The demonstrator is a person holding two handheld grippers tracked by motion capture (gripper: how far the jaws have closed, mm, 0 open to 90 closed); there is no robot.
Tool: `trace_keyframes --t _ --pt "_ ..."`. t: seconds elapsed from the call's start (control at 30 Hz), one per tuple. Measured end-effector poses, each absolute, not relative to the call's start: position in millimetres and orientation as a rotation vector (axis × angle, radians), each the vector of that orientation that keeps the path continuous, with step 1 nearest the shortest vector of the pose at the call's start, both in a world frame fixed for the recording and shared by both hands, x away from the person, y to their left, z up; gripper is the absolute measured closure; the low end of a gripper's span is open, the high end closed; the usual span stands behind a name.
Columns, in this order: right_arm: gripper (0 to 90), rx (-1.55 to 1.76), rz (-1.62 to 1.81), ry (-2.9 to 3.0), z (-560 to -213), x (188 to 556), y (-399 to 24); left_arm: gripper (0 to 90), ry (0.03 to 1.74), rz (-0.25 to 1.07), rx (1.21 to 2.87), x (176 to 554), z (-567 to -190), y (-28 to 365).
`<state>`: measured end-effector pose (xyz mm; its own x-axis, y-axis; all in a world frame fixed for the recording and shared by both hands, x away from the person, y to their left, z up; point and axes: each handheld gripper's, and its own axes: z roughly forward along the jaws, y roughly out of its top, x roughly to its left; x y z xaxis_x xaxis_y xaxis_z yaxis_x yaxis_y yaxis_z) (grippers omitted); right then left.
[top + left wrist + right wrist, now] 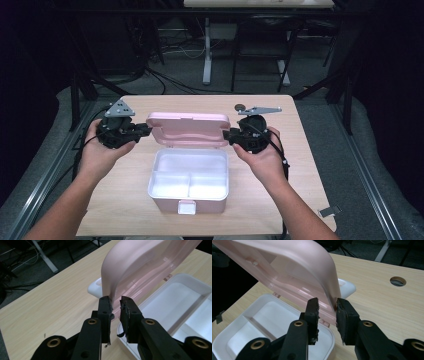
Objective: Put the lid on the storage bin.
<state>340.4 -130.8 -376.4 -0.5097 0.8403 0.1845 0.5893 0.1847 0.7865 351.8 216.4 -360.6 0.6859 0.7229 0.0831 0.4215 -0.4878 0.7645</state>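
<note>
A white two-compartment box [165,202] sits open and empty at the table's middle. Its pink lid [187,127] stands raised behind it. My left gripper [145,131] is at the lid's left end and my right gripper [231,134] at its right end. In the left gripper view the jaws [115,306] straddle the lid's [140,262] rim, slightly parted, beside the white base [175,297]. In the right gripper view the jaws [327,307] straddle the lid's [294,265] other rim, with a gap at the left pad, above the base [262,315].
The wooden table [125,200] has a round cable hole [240,106] behind my right gripper, seen again as the hole [398,281] in the right gripper view. The box's front latch [186,206] faces the person. Desk legs and cables stand on the floor beyond the far edge.
</note>
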Motion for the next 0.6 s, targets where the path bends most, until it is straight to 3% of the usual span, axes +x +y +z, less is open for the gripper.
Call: trace_keyframes --t 0.6 --pt "71.0 1.338 1.23 2.177 -375.1 326.6 -130.7 72.3 0.862 0.478 2.141 338.5 -364.7 226.7"
